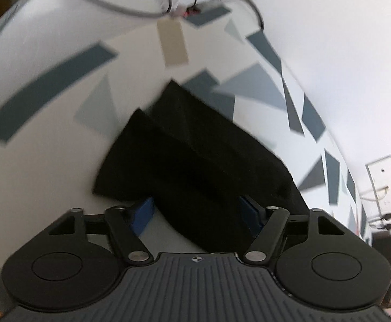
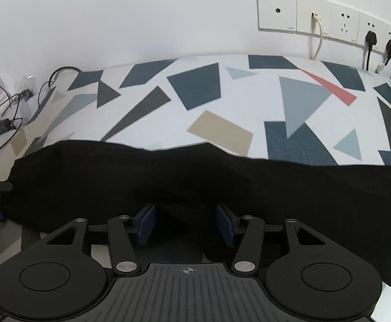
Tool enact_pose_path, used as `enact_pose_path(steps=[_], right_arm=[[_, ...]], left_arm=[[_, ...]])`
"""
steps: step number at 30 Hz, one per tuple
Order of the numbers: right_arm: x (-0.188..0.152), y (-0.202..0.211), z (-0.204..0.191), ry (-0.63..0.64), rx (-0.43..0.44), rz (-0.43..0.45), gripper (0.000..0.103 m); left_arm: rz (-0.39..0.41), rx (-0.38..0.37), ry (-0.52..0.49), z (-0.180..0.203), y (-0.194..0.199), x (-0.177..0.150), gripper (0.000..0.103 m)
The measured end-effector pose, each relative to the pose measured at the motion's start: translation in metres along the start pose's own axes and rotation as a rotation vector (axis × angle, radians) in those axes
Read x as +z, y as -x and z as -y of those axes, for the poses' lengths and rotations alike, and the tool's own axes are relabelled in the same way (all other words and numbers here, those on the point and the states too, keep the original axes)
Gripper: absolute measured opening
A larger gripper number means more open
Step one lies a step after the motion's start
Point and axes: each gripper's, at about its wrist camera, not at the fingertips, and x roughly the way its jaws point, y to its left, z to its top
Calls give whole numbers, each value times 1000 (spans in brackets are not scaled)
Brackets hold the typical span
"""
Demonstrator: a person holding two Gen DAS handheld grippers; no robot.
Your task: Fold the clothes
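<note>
Since the black garment (image 2: pixel 195 182) lies as a long folded band across the patterned tabletop (image 2: pixel 195 88), your right gripper (image 2: pixel 186 225) straddles its near edge, jaws apart, nothing pinched. Left gripper (image 1: pixel 199 214) likewise spread around the cloth's end, no clamp visible. Far side has open room for folding over; cables (image 2: pixel 4 115) crowd the left edge.

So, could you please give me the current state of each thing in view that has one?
Garment: black, folded over in layers, lying on the patterned cloth.
Left gripper: open, fabric between its pads.
Right gripper: open, at the garment's near edge.
Sockets: two black plugs and a white cable plugged in, others free.
Cables: loose, tangled at the cloth's left end.
</note>
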Motion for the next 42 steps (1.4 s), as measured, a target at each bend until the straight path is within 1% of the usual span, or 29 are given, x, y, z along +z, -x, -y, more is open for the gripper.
enact_pose_path(steps=[1,3,4,5,6,9,11,12,14,16,17,20,22,24,29,31,33,34,38,40,42], right_arm=[[3,0,-3,1,5,12,47],[9,-2,-10,17,15,41,49],[12,-5,-14,37,21,52,57],[14,-8,-19,57,26,61,60],[15,-13,-23,79,27,51,60],[11,-32,-34,127,30,-43,59],[5,-32,-42,175,43,-59,52],[2,-31,-47,199,51,-68,51],[-2,-27,-53,229,74,-96,51],[-4,-22,-56,224,83,-110,52],[-3,-21,-55,202,88,-110,52],[4,-17,-55,141,88,-93,53],[11,-17,-60,151,84,-64,57],[16,-20,-68,181,92,-44,58],[19,-31,-94,243,173,-47,60],[14,-38,-104,272,186,-71,60],[8,-43,-110,291,178,-102,61],[5,-42,-111,305,180,-99,63],[0,-38,-113,345,191,-125,64],[-2,-35,-113,368,194,-145,64],[-3,-32,-112,378,205,-168,64]], left_arm=[[4,24,-34,1,-6,4,7],[27,21,-18,-2,-10,10,6],[36,21,-9,-4,-11,13,6],[47,28,-8,-5,-10,15,6],[58,35,-11,-6,-9,16,6],[71,34,-7,-14,-1,16,6],[73,36,-1,-22,11,14,6],[77,39,-11,-22,18,12,5],[104,27,-76,-17,36,7,5],[113,10,-157,-9,51,-1,5],[100,-5,-189,-6,56,-5,5],[9,-73,-285,5,59,-19,5],[-44,-84,-324,8,56,-27,5],[-80,-87,-331,7,55,-32,5],[-153,-92,-349,1,60,-42,5],[-171,-83,-344,-3,62,-40,7],[-187,-74,-331,-8,64,-37,8],[-179,-81,-331,-10,66,-32,9],[-94,-127,-342,-9,78,-4,14],[-51,-143,-311,-9,76,15,19],[-31,-130,-263,-11,59,32,22]])
